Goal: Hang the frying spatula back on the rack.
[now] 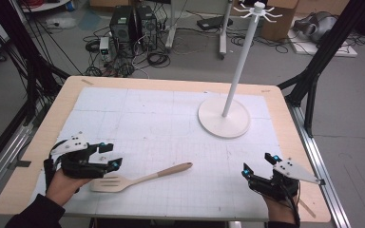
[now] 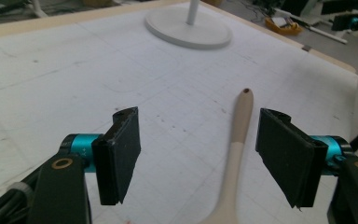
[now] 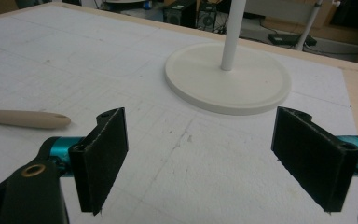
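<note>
One spatula (image 2: 235,154) between hand-held gripper (image 2: 205,158) jaws

spatula (image 1: 138,178) on table (image 1: 171,85) between both grippers, rack stand (image 1: 224,118) behind, toward the right

A lab or test workshop, it seems: computer towers (image 1: 133,26) and tangled cables (image 1: 123,61) on the concrete floor, black rig frames (image 1: 325,47) flanking a gridded table (image 1: 171,118).

The spatula (image 2: 235,158) blade is cut off by the bottom edge.
</note>
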`<control>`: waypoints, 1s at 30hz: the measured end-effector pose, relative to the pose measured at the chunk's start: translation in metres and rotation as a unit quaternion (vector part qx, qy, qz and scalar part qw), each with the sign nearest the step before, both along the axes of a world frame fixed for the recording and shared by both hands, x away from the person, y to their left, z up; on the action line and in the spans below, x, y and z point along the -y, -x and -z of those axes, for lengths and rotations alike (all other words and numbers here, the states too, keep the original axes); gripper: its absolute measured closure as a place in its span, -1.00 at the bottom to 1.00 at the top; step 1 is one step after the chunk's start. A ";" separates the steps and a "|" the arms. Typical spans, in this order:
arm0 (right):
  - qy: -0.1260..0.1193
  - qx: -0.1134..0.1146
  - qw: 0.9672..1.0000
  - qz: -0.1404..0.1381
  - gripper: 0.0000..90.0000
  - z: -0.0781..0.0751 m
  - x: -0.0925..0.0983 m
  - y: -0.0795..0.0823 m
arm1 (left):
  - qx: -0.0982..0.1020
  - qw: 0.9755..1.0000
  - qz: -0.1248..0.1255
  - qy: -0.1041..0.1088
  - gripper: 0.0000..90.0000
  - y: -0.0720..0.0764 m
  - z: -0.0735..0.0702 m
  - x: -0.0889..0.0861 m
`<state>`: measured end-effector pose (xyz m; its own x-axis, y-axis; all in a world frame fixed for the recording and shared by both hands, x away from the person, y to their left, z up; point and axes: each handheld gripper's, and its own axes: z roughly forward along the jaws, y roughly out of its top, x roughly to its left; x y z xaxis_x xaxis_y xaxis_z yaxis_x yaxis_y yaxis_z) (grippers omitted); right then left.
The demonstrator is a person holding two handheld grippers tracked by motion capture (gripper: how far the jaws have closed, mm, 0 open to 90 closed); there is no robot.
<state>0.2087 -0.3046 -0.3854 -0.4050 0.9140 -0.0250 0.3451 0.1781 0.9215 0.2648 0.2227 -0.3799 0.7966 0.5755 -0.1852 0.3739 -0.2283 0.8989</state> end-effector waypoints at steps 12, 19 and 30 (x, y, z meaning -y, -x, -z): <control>-0.007 0.003 1.000 0.004 -0.61 0.000 0.004 0.001 | -0.073 0.987 0.087 -0.112 -0.07 -0.017 0.018 0.047; -0.009 0.008 1.000 0.008 -0.61 -0.001 0.006 0.001 | -0.098 0.977 0.103 -0.159 -0.02 -0.028 0.022 0.062; -0.012 0.008 1.000 0.012 -0.60 -0.001 0.007 0.001 | -0.143 0.957 0.142 -0.209 0.10 -0.034 0.036 0.080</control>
<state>0.2074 -0.3117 -0.3841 -0.3827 0.9238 -0.0080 0.3349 0.1468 0.9307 0.2984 0.1428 -0.4157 0.8835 0.4140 -0.2193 0.4596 -0.6749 0.5773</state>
